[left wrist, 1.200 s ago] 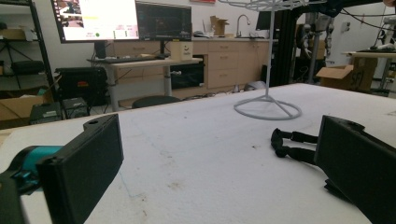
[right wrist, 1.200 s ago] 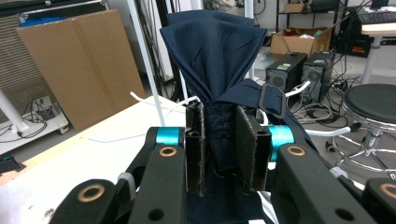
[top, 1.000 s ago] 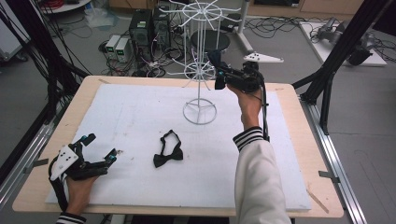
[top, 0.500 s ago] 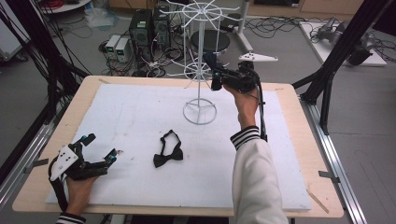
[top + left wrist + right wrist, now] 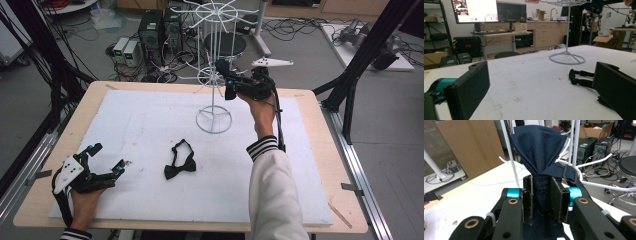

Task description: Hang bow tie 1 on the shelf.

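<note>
Black gripper, teal joints; white sleeve, striped cuff.

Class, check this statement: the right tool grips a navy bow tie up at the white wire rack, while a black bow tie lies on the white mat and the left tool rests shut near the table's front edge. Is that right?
Not quite. The left tool rests with its jaws open, not shut; the left gripper view shows them wide apart and empty. The rest holds: the right tool grips the navy bow tie at the white wire rack, and the black bow tie lies on the white mat.

navy bow tie | dark blue cloth, one wing fanned upward, strap with buckle trailing right | pinched at its knot, raised beside the white wire rack's lower arms, off the table
</note>
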`<state>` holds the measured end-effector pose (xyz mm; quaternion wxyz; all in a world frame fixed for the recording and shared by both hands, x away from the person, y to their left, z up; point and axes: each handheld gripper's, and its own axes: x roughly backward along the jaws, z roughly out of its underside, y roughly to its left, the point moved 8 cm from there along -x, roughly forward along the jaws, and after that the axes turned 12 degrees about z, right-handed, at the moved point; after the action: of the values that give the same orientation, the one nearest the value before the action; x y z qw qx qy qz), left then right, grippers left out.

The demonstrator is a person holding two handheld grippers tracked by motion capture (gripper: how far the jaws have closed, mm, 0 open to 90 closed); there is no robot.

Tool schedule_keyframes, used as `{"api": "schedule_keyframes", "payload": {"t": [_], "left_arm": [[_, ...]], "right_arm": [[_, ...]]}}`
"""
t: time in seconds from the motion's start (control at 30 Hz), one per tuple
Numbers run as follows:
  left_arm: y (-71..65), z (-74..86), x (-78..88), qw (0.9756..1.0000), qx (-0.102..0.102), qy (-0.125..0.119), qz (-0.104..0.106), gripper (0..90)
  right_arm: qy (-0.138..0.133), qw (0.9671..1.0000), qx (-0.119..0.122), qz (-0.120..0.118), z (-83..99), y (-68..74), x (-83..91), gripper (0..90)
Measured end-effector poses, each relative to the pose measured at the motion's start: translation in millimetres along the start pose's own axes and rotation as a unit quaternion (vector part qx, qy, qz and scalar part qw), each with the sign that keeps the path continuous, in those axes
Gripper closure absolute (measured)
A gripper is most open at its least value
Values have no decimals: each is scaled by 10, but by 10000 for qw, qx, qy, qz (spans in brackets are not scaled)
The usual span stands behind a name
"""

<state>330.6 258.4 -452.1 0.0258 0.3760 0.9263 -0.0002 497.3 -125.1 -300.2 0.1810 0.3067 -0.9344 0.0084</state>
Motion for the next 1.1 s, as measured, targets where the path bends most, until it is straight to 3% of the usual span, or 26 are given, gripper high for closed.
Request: {"api": "schedule_keyframes", "payload": {"t": [0.43,0.57,0.87,1.1], "left_arm": [[0,-1,0,10000,8,-4,1,17],[0,0,0,10000,6,-5,0,17],[3,-3,5,10000,2,-21,-2,17],[8,-1,5,10000,23,-11,-3,17]], "right_arm": [[51,9998,204,48,7,13,7,677],[-31,9998,198,42,-13,15,21,592],[-194,9995,-130,215,-60,-37,88,125],[-191,9995,-16,267,-81,-62,201,101]]}}
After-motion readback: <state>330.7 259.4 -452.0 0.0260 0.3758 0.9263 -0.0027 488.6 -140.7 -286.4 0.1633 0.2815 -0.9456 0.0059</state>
